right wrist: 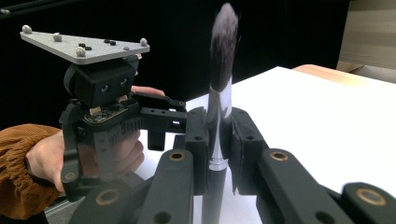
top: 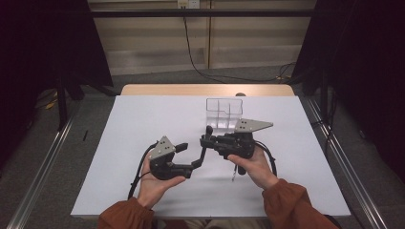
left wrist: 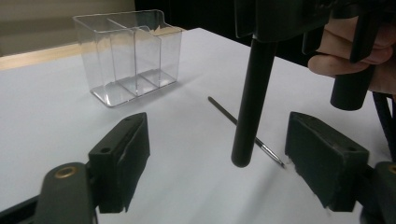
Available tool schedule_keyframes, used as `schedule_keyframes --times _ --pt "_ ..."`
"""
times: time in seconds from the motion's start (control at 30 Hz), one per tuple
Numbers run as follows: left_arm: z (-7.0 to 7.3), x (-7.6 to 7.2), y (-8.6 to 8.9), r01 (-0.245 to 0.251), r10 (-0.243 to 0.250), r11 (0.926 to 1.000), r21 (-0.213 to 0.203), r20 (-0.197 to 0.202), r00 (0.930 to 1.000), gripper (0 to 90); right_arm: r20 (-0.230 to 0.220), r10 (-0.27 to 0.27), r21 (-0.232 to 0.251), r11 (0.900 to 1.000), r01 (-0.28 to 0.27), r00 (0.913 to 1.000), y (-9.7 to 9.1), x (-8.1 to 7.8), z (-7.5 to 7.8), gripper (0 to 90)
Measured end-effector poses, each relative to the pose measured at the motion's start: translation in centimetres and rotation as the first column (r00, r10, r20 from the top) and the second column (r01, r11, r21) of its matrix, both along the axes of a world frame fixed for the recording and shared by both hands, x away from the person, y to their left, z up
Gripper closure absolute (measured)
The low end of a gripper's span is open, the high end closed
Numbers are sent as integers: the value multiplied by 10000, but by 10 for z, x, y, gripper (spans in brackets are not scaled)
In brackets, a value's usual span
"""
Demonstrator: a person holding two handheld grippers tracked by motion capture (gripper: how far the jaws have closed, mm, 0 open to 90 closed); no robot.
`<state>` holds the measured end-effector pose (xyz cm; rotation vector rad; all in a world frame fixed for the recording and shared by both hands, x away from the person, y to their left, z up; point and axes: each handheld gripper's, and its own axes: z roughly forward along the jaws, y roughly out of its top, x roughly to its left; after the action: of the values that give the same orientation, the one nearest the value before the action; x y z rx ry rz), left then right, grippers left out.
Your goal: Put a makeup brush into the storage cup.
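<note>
From above, the right gripper (top: pixel 208 136) squeezes a black, stiff makeup brush (top: pixel 209 130) near a clear plastic box (top: pixel 224 112).

The left gripper (left wrist: pixel 217 163) stands open around its handle.

The fluffy tip (right wrist: pixel 223 44) looks soft; hold the handle.

Count, as seen:
- Black two-jaw handheld grippers: 2, i.e. left gripper (top: pixel 184 148) and right gripper (top: pixel 206 140).
- Large makeup brush w/ black handle, silver ferrule, dark bristle head (right wrist: pixel 223 70): 1.
- Thin dark-handled fine-tip brush lying on table (left wrist: pixel 243 128): 1.
- Clear plastic organiser box w/ divided compartments (left wrist: pixel 128 56): 1.
- White-topped table (top: pixel 143 124): 1.
- Hands in view: 2, both in rust-orange sleeves.
</note>
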<state>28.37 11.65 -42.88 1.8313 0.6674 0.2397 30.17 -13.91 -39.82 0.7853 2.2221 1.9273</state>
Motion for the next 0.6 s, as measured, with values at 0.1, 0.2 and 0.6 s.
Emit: schedule_keyframes --times 0.1,0.2,0.6 --pt "0 1 1 -265 265 9996 -4 29 9996 159 38 -101 7 9999 101 9999 -3 0 1 796" --pt "1 2 3 -263 263 9997 -14 -16 9997 127 68 -175 -4 9998 175 9998 -5 0 1 796" --pt "4 -1 11 -635 631 9979 158 243 9977 36 208 -504 9 9987 504 9985 -17 -1 5 796"
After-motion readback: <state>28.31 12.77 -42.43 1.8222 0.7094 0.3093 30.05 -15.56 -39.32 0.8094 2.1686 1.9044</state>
